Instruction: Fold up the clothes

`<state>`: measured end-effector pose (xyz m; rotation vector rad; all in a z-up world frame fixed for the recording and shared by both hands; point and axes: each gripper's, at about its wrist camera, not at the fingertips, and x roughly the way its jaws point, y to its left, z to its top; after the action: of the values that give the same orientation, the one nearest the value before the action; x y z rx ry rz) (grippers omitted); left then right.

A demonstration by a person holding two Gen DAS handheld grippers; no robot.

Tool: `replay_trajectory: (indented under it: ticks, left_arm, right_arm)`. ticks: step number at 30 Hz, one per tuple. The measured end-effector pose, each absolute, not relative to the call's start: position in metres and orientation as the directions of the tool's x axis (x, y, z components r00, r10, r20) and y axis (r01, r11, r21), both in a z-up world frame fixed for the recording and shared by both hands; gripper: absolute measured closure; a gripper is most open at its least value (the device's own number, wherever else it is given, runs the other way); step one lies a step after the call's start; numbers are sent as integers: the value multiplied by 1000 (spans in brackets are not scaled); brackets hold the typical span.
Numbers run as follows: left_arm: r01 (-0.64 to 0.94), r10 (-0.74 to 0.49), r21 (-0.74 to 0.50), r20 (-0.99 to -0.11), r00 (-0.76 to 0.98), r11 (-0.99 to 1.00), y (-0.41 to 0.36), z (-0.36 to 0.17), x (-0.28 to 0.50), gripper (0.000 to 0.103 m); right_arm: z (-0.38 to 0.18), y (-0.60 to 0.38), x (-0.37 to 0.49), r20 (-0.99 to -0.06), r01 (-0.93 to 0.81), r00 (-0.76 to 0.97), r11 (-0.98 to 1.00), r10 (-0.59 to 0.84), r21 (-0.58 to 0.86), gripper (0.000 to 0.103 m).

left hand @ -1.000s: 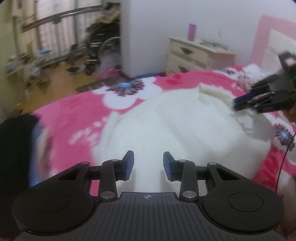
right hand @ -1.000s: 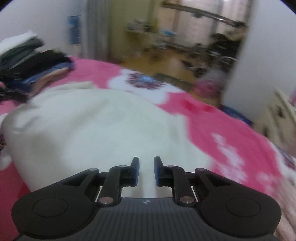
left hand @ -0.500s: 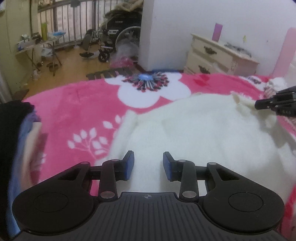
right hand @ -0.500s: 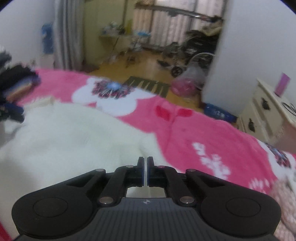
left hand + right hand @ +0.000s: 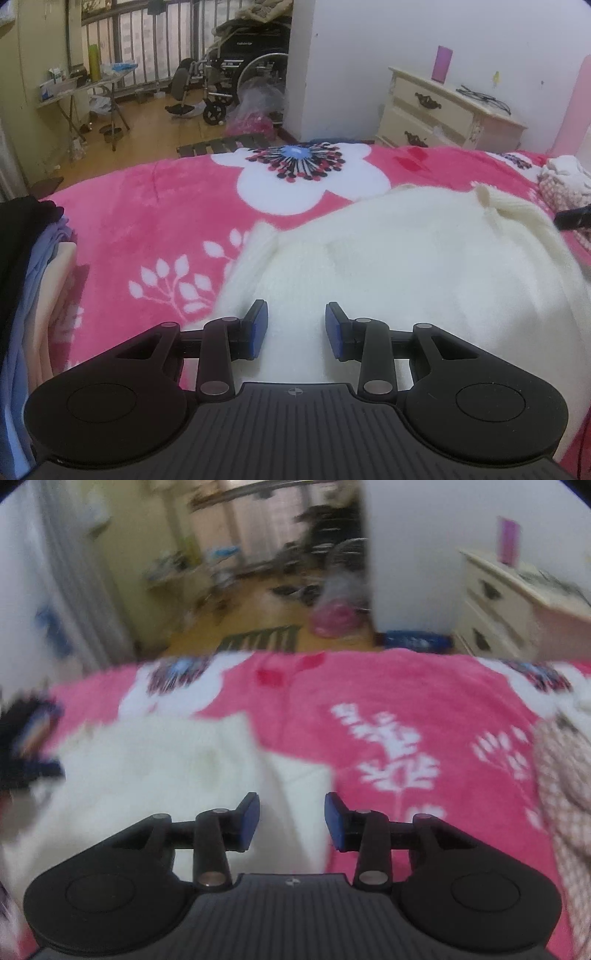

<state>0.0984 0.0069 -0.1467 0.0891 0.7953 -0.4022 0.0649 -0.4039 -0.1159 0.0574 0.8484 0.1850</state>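
A cream knitted sweater [image 5: 406, 266] lies spread on a pink flowered blanket [image 5: 155, 221]. My left gripper [image 5: 296, 330] is open and empty, just above the sweater's near edge. In the right wrist view the sweater [image 5: 155, 768] fills the left half, blurred by motion. My right gripper [image 5: 291, 825] is open and empty over the sweater's right edge, where it meets the blanket [image 5: 424, 716]. The tip of the right gripper shows at the far right of the left wrist view [image 5: 572, 218].
A stack of folded clothes [image 5: 29, 288] sits at the left on the bed. A checked cloth [image 5: 565, 786] lies at the right. Beyond the bed stand a cream dresser [image 5: 447, 110], a wheelchair [image 5: 236, 77] and a small folding table [image 5: 81, 92].
My right gripper shut on the sweater half a second ago and has now opened and swung right. The left gripper stayed open and tilted to look further across the bed.
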Motion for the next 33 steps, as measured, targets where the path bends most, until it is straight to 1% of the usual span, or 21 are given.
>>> replay_trajectory:
  ticks: [1,2,3,4,5,9,12,18,21,24,29,30,31,32,33]
  left_arm:
    - [382,-314,-68,-710,630,922,6,-147,98,69]
    - [379,-310,-66,-710,632,923,6,-147,97,69]
    - [377,-307,-63,-710,634,924,6,-147,96,69]
    - [375,-303,-59,-710,636,925,6,-147,96,69]
    - [374,-301,-56,-709,638,926,6,-147,95,69]
    - [371,-306,-64,-701,644,927,5,-145,94,69]
    - [376,-319,-76,-696,643,923,3,-145,95,69]
    - [378,-327,-79,-683,654,922,2,-140,93,69]
    - [379,-334,-85,-669,664,922,2,-135,91,69]
    - [379,-331,-85,-682,653,922,1,-141,94,69]
    - [382,-304,-48,-699,648,923,-3,-155,94,69]
    - [385,-301,-37,-695,653,922,-2,-152,92,69]
    - [389,-298,-26,-692,658,921,-2,-149,90,69]
    - [393,-296,-16,-688,662,919,-1,-145,88,69]
    - [400,-297,-10,-687,663,917,0,-143,87,69]
  right_arm:
    - [-121,-396,67,-749,-159,636,981,185,108,62]
    - [-127,-390,70,-758,-178,625,979,187,95,66]
    - [-133,-388,73,-768,-187,613,978,188,89,74]
    - [-136,-388,76,-774,-183,605,979,187,94,93]
    - [-134,-390,74,-768,-172,611,979,191,107,97]
    - [-115,-404,55,-702,-122,683,979,203,164,99]
    - [-110,-413,47,-688,-92,696,976,205,198,99]
    - [-109,-414,41,-682,-49,712,981,165,187,99]
    - [-103,-415,36,-672,-43,728,987,137,154,99]
    - [-112,-422,37,-697,-22,709,992,105,128,100]
    - [-156,-431,56,-782,43,624,998,11,49,100]
    - [-157,-436,58,-781,66,625,996,5,59,100]
    - [-149,-447,56,-757,97,653,990,17,106,100]
    - [-140,-458,54,-732,127,680,980,27,154,96]
    - [-130,-466,54,-707,140,706,973,34,186,96]
